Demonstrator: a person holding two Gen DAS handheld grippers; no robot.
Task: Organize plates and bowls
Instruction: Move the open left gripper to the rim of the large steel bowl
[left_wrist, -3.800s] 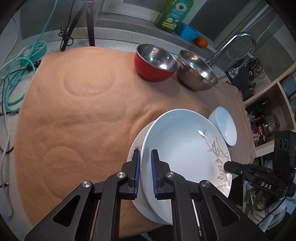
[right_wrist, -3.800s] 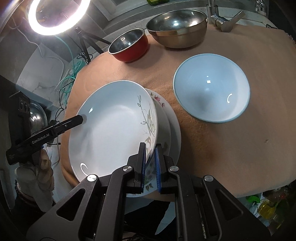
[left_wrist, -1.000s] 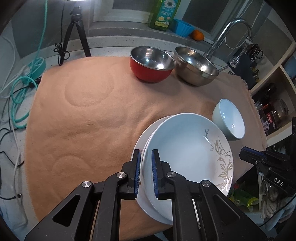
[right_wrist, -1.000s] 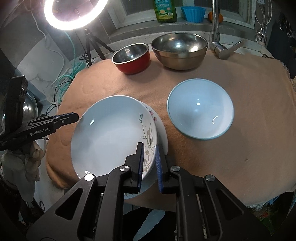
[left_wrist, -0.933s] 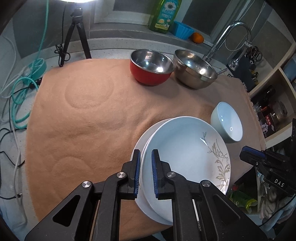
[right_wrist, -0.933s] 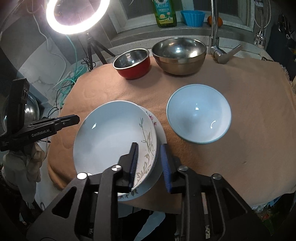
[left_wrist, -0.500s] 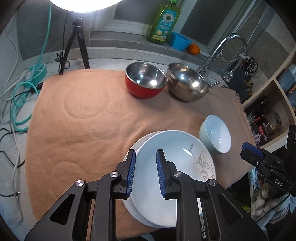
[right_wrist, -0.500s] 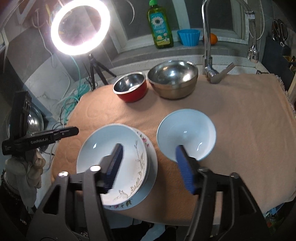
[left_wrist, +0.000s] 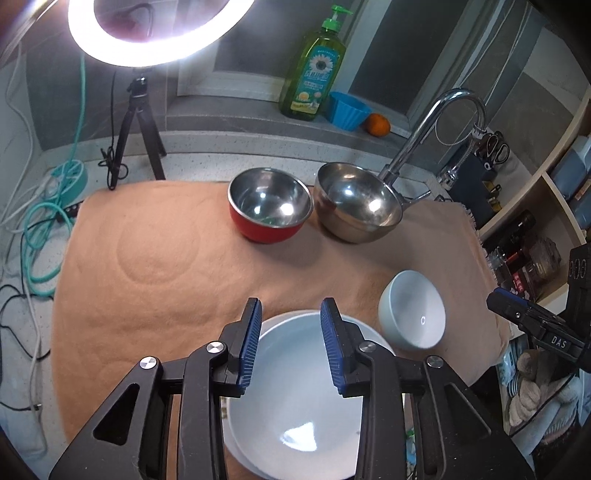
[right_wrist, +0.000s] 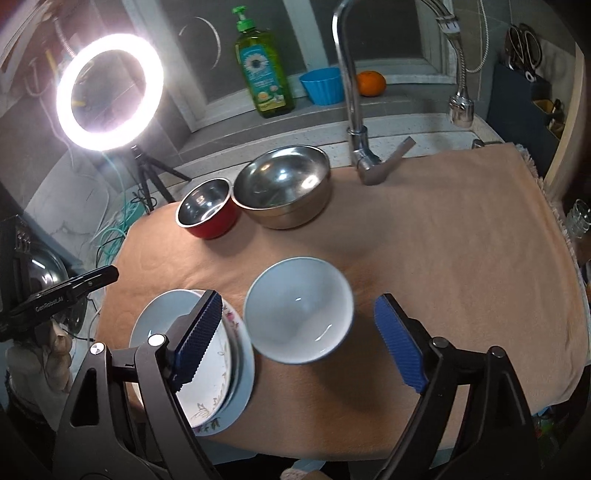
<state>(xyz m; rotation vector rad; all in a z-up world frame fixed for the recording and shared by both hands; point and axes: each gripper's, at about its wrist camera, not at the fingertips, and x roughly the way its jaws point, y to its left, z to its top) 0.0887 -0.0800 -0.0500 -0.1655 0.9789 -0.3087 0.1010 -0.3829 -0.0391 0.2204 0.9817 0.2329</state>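
1. The left tool (left_wrist: 291, 343) fills the bottom of its view with its blue-padded fingers apart and nothing between them; below it sits the white deep plate with a leaf sprig pattern (left_wrist: 295, 398).
2. That deep plate rests on a wider white flat plate with a floral rim (right_wrist: 242, 373) in the lower left of the right wrist view, both on the tan cloth-covered counter (right_wrist: 461, 258).
3. The right tool (right_wrist: 299, 343) has its fingers spread wide, gripping nothing, at the bottom of its frame.
4. The pale blue ceramic bowl (right_wrist: 299, 310) stands upright at centre frame, just beside the plates on their right; whether they touch I cannot tell.
5. Farther up the frame, the red bowl with a steel interior (right_wrist: 207, 212) stands beside the larger stainless steel bowl (right_wrist: 282, 186).
6. Behind them, at the top of the frame, are the chrome faucet (right_wrist: 354, 110), green dish soap bottle (right_wrist: 262, 70) and lit ring light (right_wrist: 109, 92).
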